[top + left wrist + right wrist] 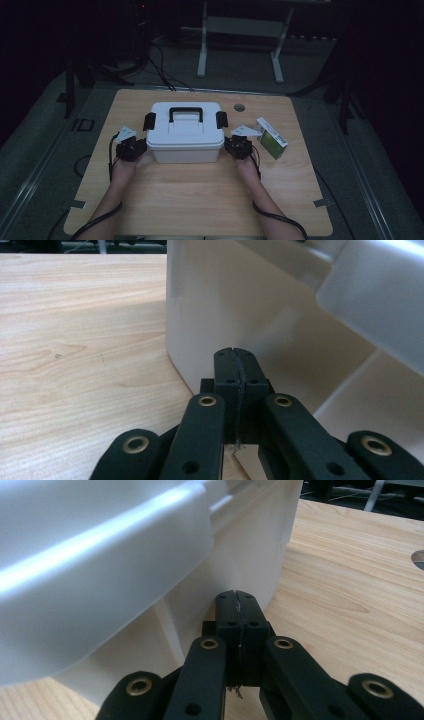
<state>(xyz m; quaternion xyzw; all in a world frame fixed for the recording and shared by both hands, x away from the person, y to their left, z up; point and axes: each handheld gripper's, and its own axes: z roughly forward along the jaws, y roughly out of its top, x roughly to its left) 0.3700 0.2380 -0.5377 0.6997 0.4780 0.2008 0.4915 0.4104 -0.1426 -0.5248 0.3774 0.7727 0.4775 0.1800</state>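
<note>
A white plastic box (185, 135) with a black handle (185, 113) and black side latches stands in the middle of the wooden table (200, 195). My left gripper (142, 146) rests at the box's front left corner, jaws shut with nothing between them. In the left gripper view the closed gripper (235, 354) points at the box's white wall (250, 315). At the front right corner my right gripper (228, 145) is shut as well. In the right gripper view that gripper (236, 597) sits just under the lid's overhang (100, 580).
A green and white carton (271, 138) lies on the table just right of my right gripper. A round cable hole (239, 107) sits behind the box. Beyond the table's far edge are a white desk frame (240, 45) and floor cables.
</note>
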